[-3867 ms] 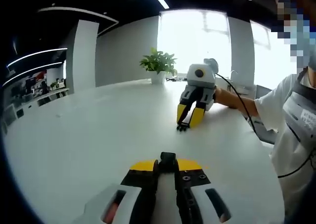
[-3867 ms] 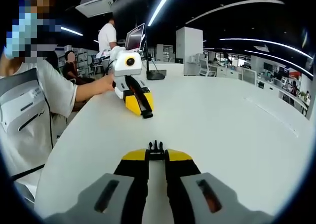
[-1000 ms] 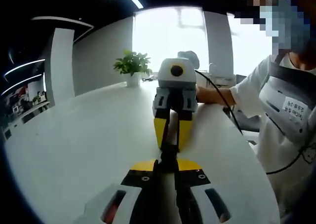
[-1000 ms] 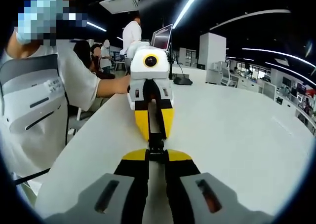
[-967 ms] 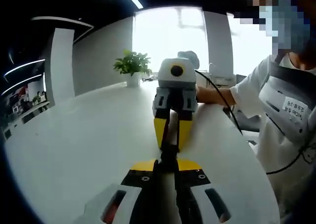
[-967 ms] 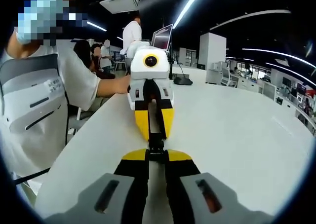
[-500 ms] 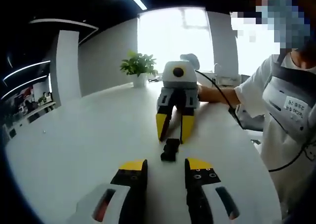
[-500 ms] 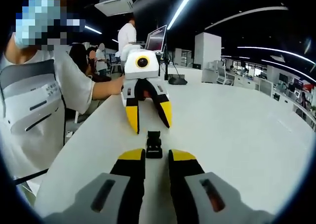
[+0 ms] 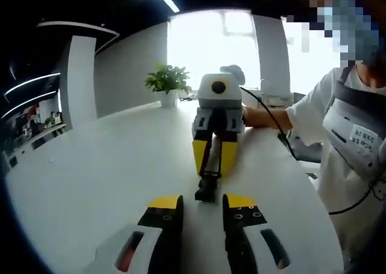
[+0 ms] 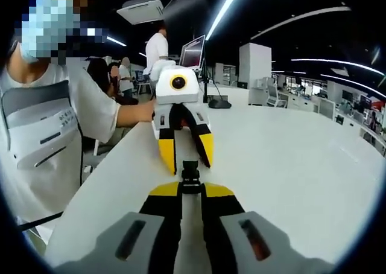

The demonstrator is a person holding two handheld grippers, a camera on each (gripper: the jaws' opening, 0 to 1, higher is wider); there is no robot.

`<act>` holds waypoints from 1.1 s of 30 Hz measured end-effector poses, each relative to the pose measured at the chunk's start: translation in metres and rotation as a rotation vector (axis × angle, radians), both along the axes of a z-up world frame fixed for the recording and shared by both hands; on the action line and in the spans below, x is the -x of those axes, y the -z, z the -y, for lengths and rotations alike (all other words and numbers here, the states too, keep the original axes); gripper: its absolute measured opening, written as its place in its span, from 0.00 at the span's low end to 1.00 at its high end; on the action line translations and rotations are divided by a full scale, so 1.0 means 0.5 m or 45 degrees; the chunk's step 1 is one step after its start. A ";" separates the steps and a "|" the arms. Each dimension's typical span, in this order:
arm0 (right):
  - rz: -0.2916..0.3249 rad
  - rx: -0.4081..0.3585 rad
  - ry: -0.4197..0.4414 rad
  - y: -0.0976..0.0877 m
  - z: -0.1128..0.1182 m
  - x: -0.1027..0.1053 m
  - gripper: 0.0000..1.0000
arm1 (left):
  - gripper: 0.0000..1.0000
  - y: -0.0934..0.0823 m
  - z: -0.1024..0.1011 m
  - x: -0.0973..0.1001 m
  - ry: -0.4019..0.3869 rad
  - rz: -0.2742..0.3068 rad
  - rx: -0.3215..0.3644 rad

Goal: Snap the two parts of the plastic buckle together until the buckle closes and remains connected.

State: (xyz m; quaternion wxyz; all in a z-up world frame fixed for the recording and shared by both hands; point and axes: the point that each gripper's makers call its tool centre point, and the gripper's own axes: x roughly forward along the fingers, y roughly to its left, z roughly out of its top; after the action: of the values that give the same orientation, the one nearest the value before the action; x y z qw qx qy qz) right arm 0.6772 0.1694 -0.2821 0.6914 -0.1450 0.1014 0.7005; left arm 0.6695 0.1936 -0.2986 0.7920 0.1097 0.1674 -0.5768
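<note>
my right fingers (image 10: 190, 189) pinch one end of the black plastic buckle (image 10: 190, 172), its two parts joined, low over the white desk (image 10: 289, 165). my left fingers (image 9: 202, 200) stand spread just behind its other end. a potted plant (image 9: 167, 84) sits far off.

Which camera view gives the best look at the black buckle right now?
The left gripper view. There the buckle lies in the gap ahead of the open left gripper, with the right gripper closed on its far end. In the right gripper view, the buckle pokes out past the right gripper, which covers part of it.
</note>
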 end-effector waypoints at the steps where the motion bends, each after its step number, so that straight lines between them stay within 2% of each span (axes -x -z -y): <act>1: 0.004 -0.010 0.000 -0.003 0.000 0.000 0.11 | 0.26 -0.001 0.000 0.003 0.006 0.002 0.004; 4: 0.014 -0.026 -0.011 -0.010 0.000 0.006 0.11 | 0.23 -0.008 0.001 0.004 0.010 0.011 0.024; 8: 0.022 -0.042 -0.027 -0.016 -0.001 0.014 0.10 | 0.18 -0.027 0.007 0.014 0.037 0.012 0.095; 13: 0.021 -0.058 -0.045 -0.022 -0.002 0.022 0.10 | 0.13 -0.026 0.011 0.023 0.059 0.026 0.090; 21: 0.015 -0.064 -0.043 -0.022 -0.002 0.023 0.11 | 0.12 -0.033 0.008 0.022 0.050 -0.021 0.131; 24: 0.000 -0.042 -0.052 -0.013 -0.005 0.024 0.15 | 0.12 -0.036 0.009 0.024 0.057 -0.026 0.143; 33: -0.011 -0.048 -0.050 -0.011 -0.007 0.025 0.12 | 0.12 -0.034 0.008 0.023 0.057 -0.018 0.133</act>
State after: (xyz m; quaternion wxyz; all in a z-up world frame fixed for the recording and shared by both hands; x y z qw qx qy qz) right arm 0.6648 0.1732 -0.2764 0.6796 -0.1309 0.0884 0.7164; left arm 0.6580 0.1895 -0.2814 0.7823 0.0678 0.1403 -0.6030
